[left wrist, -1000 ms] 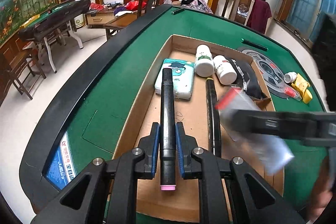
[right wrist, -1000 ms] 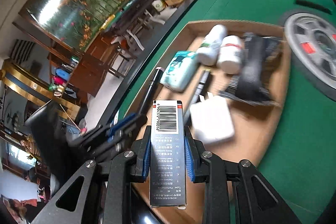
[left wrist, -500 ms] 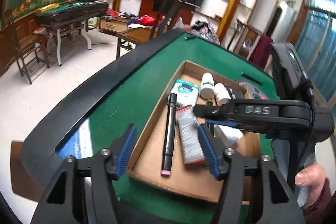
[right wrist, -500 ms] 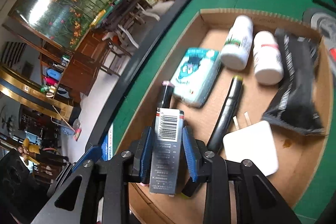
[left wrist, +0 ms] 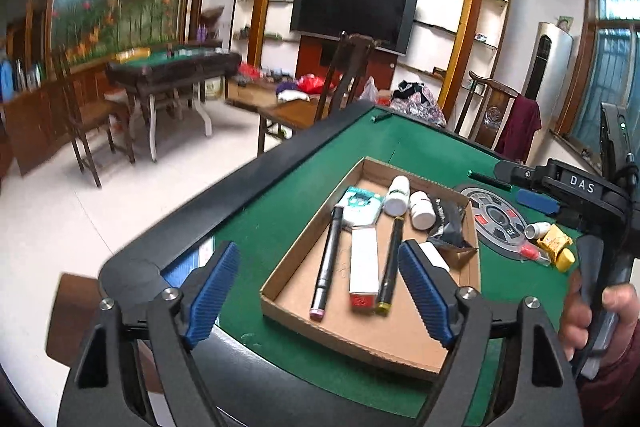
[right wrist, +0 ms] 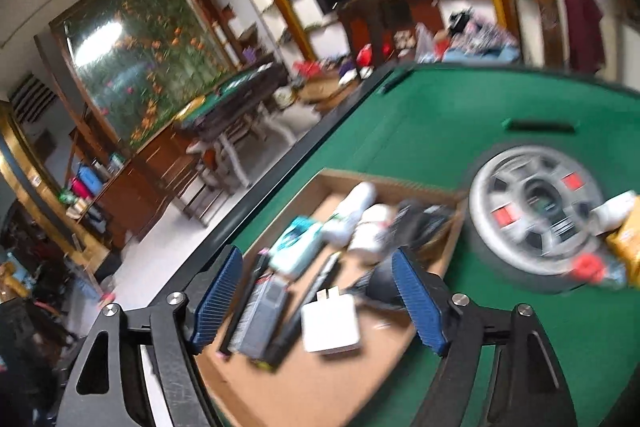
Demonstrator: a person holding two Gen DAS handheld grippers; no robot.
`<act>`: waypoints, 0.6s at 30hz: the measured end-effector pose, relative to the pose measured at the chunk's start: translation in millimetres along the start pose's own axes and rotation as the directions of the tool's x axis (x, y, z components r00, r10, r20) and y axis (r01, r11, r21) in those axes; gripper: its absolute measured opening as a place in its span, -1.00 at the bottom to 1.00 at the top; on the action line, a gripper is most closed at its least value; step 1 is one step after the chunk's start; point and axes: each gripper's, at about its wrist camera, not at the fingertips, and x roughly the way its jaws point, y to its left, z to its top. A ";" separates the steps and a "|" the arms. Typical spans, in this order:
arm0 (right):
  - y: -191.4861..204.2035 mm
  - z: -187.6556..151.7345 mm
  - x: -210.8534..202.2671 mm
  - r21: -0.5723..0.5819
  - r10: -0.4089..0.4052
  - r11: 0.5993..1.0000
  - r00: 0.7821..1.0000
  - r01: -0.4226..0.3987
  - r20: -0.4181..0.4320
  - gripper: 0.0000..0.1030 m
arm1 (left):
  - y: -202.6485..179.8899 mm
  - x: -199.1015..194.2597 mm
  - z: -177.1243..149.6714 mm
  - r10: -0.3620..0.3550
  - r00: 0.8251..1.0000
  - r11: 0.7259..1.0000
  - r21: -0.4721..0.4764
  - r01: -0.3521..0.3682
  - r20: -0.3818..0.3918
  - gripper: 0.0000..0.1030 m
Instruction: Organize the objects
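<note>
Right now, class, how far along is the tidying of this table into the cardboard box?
Done: two markers, a slim carton, two bottles lie in the cardboard box. In hand: nothing; left gripper and right gripper just opened, empty. Left: yellow packet and small bottle outside.

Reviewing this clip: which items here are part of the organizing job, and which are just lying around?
Job:
cardboard tray
pink-tipped marker
slim box
yellow-tipped pen
two white bottles
tissue pack
black pouch
white charger

Lying about:
round centre panel
television
wooden chair
</note>
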 end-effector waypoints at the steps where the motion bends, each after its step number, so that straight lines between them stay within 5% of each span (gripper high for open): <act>1: -6.0 0.7 -3.3 0.000 -0.011 1.000 1.000 0.011 0.013 0.64 | -5.9 -4.0 0.9 -0.004 1.000 1.000 0.009 0.004 0.007 0.59; 8: -54.0 -6.0 -22.1 0.037 -0.107 0.994 0.990 0.104 0.090 0.70 | -50.0 -21.7 1.8 -0.098 0.995 0.995 -0.002 0.098 -0.022 0.61; 13: -74.2 -9.7 -22.5 0.099 -0.127 0.988 0.987 0.117 0.101 0.71 | -86.0 -17.6 -8.5 -0.218 0.971 0.974 -0.083 0.211 -0.097 0.64; 18: -73.4 -13.9 -23.3 0.063 -0.197 0.980 0.970 0.190 0.138 0.71 | -137.2 -16.5 -30.1 -0.234 0.963 0.970 0.028 0.240 -0.137 0.64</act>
